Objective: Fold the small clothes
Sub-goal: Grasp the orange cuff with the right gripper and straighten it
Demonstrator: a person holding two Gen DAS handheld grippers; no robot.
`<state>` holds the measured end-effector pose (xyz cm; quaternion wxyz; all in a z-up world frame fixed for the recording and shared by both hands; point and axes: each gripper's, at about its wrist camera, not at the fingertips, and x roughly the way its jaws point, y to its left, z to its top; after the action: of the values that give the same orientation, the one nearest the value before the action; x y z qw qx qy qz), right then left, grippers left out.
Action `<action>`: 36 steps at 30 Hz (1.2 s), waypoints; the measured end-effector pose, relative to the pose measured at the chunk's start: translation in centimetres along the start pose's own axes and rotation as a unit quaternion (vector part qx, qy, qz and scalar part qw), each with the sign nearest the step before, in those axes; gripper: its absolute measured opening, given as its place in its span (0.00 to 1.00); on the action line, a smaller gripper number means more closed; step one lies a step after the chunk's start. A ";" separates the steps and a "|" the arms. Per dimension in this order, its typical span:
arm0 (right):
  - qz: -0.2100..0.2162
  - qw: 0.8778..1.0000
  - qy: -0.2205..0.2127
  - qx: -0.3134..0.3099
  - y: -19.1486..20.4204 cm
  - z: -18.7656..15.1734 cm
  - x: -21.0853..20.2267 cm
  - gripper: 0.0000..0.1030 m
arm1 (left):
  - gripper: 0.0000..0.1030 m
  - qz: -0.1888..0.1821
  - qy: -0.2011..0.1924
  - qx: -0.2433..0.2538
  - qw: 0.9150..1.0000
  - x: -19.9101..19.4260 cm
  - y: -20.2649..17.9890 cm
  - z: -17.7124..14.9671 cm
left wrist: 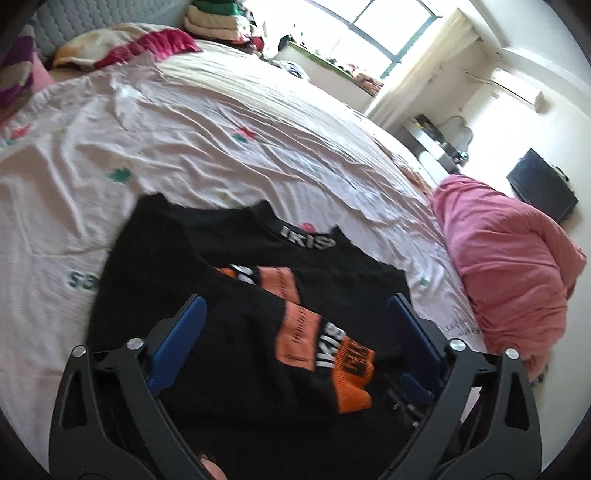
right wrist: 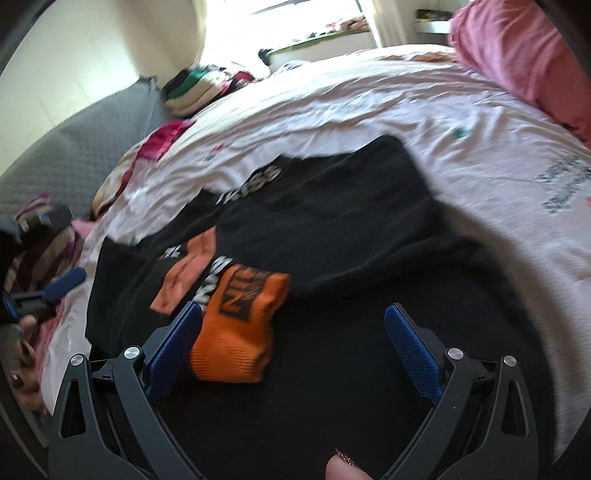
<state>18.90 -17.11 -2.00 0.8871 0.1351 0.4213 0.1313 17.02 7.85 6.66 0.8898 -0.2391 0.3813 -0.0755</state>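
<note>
A small black top (left wrist: 166,258) (right wrist: 332,206) with orange patches and white lettering lies partly folded on the pale bed sheet (left wrist: 184,129) (right wrist: 443,110). Its lettered collar (left wrist: 306,240) (right wrist: 258,181) points to the far side. An orange ribbed cuff (left wrist: 354,391) (right wrist: 240,332) rests on top of the black cloth. My left gripper (left wrist: 297,302) stands open over the top, blue pads wide apart and pinching nothing. My right gripper (right wrist: 293,309) is open too, its left pad right beside the orange cuff. The left gripper's blue finger (right wrist: 64,284) shows at the left edge of the right wrist view.
A bunched pink quilt (left wrist: 509,277) (right wrist: 524,55) lies at the bed's right side. A stack of folded clothes (left wrist: 218,22) (right wrist: 199,88) and a patterned pillow (left wrist: 122,44) sit at the far end by the grey headboard (right wrist: 74,147). A hand (right wrist: 22,354) holds the left tool.
</note>
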 end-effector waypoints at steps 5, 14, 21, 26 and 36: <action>-0.003 1.000 0.016 -0.006 1.8 -0.8 1.8 0.66 | 0.91 -0.002 -0.008 -0.014 1.000 -0.9 0.8 0.6; 0.031 0.999 -0.003 -0.022 2.4 -0.2 0.8 0.09 | 0.91 -0.006 -0.023 -0.033 0.999 -2.2 2.1 1.3; 0.048 0.996 -0.027 -0.076 3.6 2.4 -1.0 0.08 | 0.91 -0.005 -0.042 -0.063 0.997 -3.2 4.0 2.1; 0.052 0.992 -0.042 -0.109 4.1 4.7 -2.1 0.07 | 0.91 -0.005 -0.043 -0.090 0.995 -3.3 5.7 2.4; 0.006 0.987 -0.083 -0.135 1.6 9.6 -3.2 0.06 | 0.91 0.004 -0.048 -0.117 0.992 -2.9 7.5 2.6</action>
<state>24.21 -18.00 6.68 0.9285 0.0268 0.3235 0.1804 16.49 16.32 6.45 0.8731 -0.3433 0.3457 -0.0149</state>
